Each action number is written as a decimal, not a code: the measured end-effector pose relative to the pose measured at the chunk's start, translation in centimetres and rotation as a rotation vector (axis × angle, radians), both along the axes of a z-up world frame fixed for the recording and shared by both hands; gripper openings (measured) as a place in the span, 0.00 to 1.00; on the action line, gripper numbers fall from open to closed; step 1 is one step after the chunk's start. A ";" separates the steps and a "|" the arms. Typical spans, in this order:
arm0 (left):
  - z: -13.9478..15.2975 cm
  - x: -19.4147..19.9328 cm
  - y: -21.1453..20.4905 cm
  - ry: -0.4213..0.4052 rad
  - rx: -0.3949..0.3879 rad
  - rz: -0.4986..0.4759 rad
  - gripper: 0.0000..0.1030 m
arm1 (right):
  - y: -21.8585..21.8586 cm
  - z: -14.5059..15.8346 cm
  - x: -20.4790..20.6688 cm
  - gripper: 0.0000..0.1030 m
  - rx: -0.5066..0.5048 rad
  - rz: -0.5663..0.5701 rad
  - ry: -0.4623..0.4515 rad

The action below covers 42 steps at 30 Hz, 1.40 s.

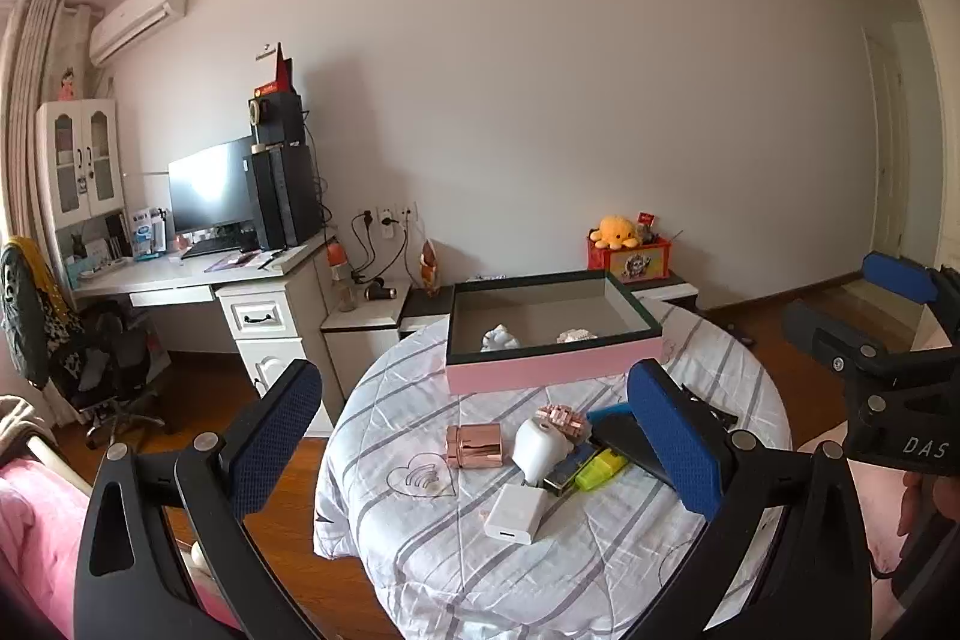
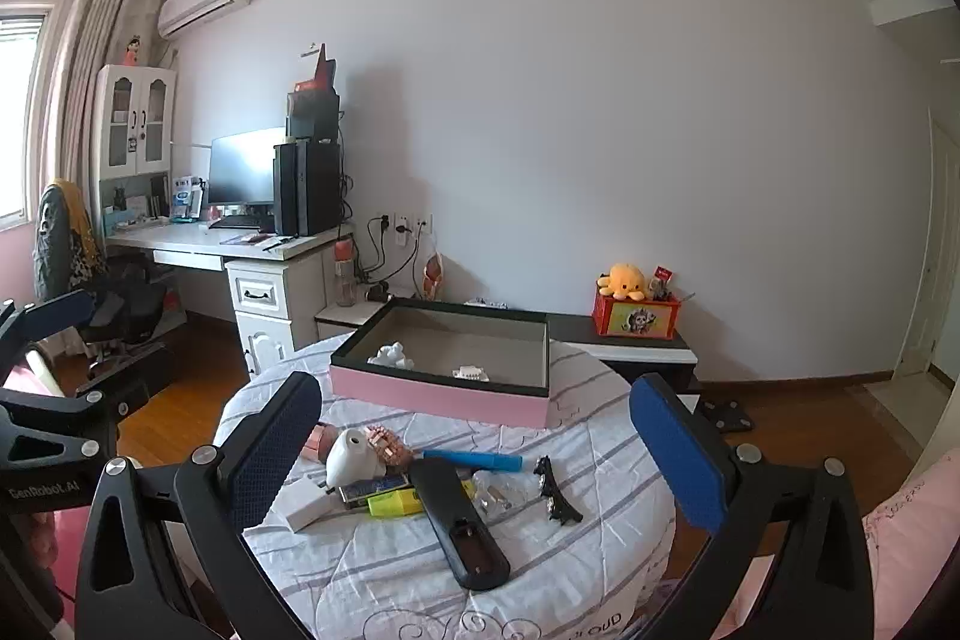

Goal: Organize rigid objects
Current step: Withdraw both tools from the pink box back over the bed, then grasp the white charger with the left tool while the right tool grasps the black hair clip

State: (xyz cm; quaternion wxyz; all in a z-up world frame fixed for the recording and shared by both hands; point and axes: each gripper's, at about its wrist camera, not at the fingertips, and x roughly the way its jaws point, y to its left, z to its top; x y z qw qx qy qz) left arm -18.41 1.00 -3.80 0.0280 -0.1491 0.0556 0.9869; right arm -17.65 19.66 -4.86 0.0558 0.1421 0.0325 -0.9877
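Nearest the lens, the left gripper (image 1: 474,442) hangs with jaws spread and nothing between them; the right gripper (image 2: 477,448) is likewise spread and empty. Both hover above the table (image 1: 420,568).

On the cloth, from left: a copper tin (image 1: 473,445), a white charger (image 1: 516,513), a white jug (image 1: 540,445), a pink block model (image 1: 561,421), a yellow marker (image 1: 600,469), a blue pen (image 2: 474,460), a black remote (image 2: 459,514) and a black clip (image 2: 555,490). All look light and stiff. The tin and jug seem slick and rounded, so grip across their middles. The model may crumble; hold it gently. The remote is best pinched across its narrow sides.

Behind the pile, the pink box (image 1: 552,370) holds two small white pieces, one left, one right.
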 end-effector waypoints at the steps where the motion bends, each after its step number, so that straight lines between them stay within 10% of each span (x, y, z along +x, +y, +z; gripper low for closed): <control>1: -0.1 0.0 0.1 -0.003 -0.002 -0.009 1.00 | 0.0 -0.1 0.0 1.00 0.002 0.000 -0.001; 20: -3.0 -4.4 0.1 -0.135 0.047 -0.060 1.00 | 1.1 -3.0 -3.7 1.00 0.017 -0.009 -0.103; 39: -16.0 -12.1 0.3 -0.493 -0.005 -0.081 0.99 | 4.9 -12.4 -10.1 1.00 0.003 -0.054 -0.388; 42: -17.0 -12.8 0.3 -0.524 -0.027 -0.084 0.86 | 5.9 -13.4 -11.0 1.00 0.001 -0.070 -0.415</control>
